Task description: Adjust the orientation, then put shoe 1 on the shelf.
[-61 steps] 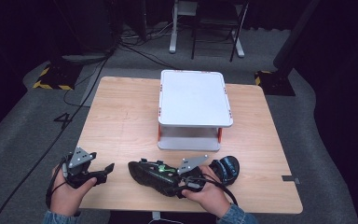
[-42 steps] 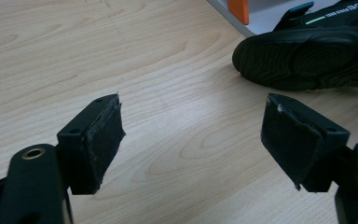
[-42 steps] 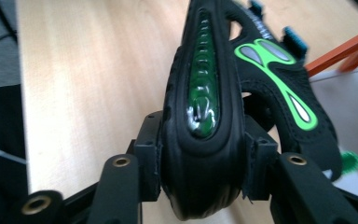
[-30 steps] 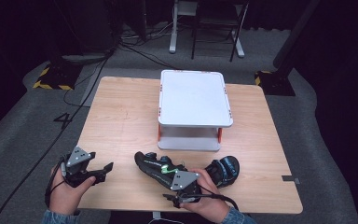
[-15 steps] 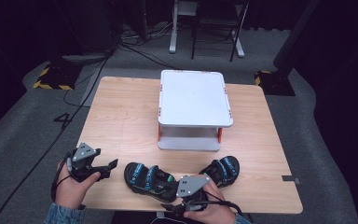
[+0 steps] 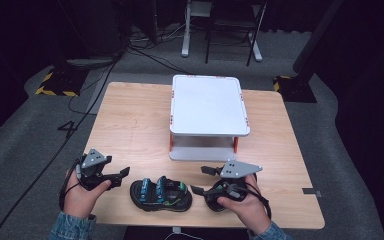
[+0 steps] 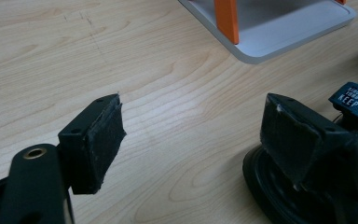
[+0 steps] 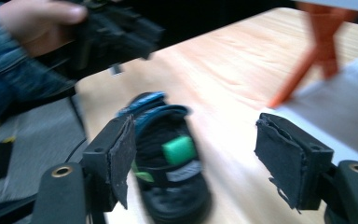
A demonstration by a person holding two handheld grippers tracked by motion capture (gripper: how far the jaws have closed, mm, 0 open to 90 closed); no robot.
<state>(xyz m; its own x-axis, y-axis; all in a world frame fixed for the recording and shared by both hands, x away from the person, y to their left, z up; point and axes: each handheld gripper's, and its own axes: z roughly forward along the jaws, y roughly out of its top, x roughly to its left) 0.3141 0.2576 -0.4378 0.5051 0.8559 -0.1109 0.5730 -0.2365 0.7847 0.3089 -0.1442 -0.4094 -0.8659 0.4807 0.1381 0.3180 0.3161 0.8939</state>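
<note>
Dark room, grey carpet; a light wooden table (image 6: 130, 125) bears one white two-tier stand (image 6: 207, 107) and a black strappy sandal (image 6: 161, 194) lying near between two gaping, empty grippers: left gripper (image 6: 122, 172), right gripper (image 6: 200, 180).

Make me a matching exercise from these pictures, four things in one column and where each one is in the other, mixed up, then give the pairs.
Things:
1. white shelf
2. left gripper
3. sandal
4. right gripper

Places:
A. lying on the table between the two grippers
B. at the near left edge, open over bare wood
C. standing at the middle of the far side
D. at the near right, open beside the sandal's end

Pairs: 1-C, 2-B, 3-A, 4-D
</note>
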